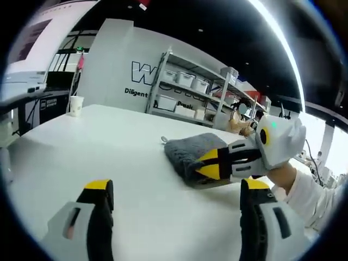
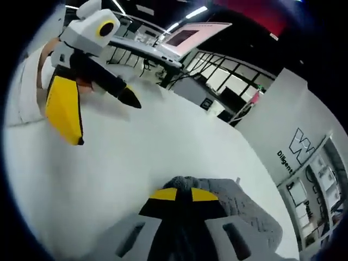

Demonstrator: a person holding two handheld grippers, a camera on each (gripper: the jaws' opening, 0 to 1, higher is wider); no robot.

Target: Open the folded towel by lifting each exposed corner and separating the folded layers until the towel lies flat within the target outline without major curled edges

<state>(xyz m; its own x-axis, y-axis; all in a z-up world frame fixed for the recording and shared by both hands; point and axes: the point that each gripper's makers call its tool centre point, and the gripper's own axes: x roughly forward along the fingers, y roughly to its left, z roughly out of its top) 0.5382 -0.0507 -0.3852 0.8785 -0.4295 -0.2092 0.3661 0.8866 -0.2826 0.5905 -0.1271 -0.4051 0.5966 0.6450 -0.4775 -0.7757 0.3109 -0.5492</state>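
The grey folded towel [image 1: 197, 157] lies on the white tabletop [image 1: 109, 157], at about 2 o'clock from the left tool [image 1: 176, 198] in the left gripper view. The right tool [image 1: 212, 163] comes in from 3 o'clock there, and its yellow-tipped jaws are clenched on the towel's near edge. The right gripper view agrees: the right tool's tips [image 2: 184, 194] meet with grey pile bunched against them. The left tool is released, jaws wide apart, hovering over bare tabletop short of the towel; it also shows at 10 o'clock in the right gripper view [image 2: 100, 117].

To do this step well, I would lift only the top layer, raising it slowly and peeling it away from the fold, while the left tool comes in to pin or take the opposite corner so the whole bundle does not drag.

Room is generous: bare tabletop surrounds the towel, and a paper cup [image 1: 76, 105] stands well apart near the far edge at 10 o'clock. I cannot make out a target outline.
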